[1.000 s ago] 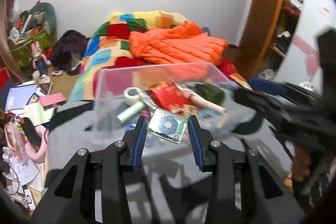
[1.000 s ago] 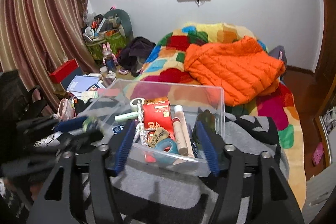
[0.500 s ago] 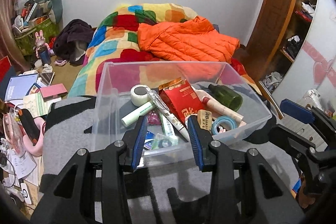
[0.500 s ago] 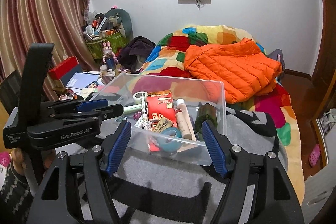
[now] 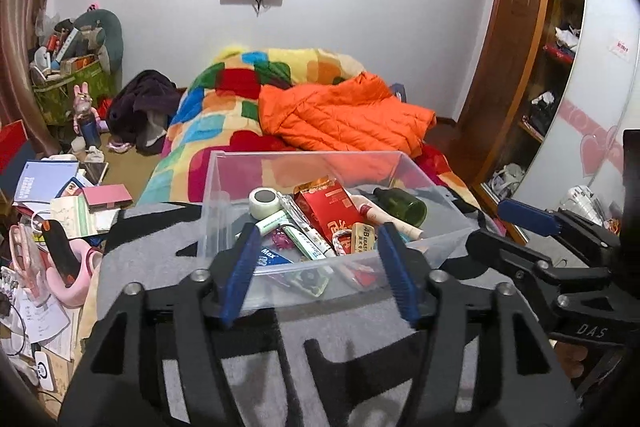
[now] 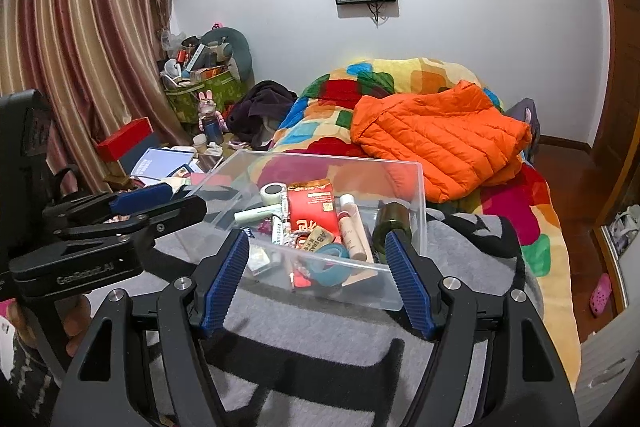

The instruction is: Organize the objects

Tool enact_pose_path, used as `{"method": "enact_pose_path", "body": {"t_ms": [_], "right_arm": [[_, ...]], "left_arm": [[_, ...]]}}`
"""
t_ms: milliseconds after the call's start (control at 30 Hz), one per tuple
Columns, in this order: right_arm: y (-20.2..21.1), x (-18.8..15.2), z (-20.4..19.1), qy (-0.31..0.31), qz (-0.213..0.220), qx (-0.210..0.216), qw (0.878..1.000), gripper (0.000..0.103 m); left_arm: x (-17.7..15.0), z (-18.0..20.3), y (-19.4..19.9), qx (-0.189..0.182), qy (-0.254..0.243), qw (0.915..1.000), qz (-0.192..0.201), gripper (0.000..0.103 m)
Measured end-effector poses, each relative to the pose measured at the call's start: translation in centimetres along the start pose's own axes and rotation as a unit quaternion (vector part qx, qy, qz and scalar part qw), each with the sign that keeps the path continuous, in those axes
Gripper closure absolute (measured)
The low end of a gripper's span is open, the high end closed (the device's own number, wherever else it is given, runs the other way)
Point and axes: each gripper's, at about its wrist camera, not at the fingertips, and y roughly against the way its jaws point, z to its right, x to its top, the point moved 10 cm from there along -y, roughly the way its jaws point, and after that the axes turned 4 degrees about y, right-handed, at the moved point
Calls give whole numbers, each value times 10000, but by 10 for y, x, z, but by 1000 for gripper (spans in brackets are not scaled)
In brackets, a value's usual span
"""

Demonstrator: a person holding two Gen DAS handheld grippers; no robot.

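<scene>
Clear plastic forms the storage bin (image 5: 224,187) that sits on a grey blanket (image 5: 152,255) at the near end of the bed, its long axis running across the bed and one corner turned toward the left wrist camera. Inside lie a red packet (image 5: 326,207) with its long axis running from the near wall toward the far one, a roll of white tape (image 5: 263,201) near the far left corner, a pale green tube (image 5: 274,221) lying slantwise, and a dark green bottle (image 5: 400,205) on its side, neck pointing to the far wall. A beige tube (image 6: 352,231) lies alongside the packet, pointing the same way.

The left gripper (image 5: 318,273) hangs just short of the bin's near wall; its jaws have just been opening and stand wide with nothing between them. The right gripper (image 6: 318,277) is likewise parted wide and empty, jaws having just been opening, before the bin's near wall.

Beyond, an orange jacket (image 6: 436,139) lies on a multicoloured quilt (image 6: 320,123).
</scene>
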Motion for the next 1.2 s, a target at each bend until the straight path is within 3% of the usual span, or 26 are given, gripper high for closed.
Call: {"method": "enact_pose_path", "body": {"t_ms": [133,367,733,1200], "right_arm": [[5,-4,-4,51,70,-79,9999,23],[9,-16,-3,-16,2,-126,9999,22],[3,-31,8,-233,-161,-165,9995,21],[3,-33,4,-190,-152,-123,9996,21]], "left_arm": [[-5,2,11,18,-40,9999,127,26],[-19,2,25,158,-86,9996,220,9],[-36,0,15,257,-79,9996,9,8],[-36,-3,15,306,-63,9995,22,8]]}}
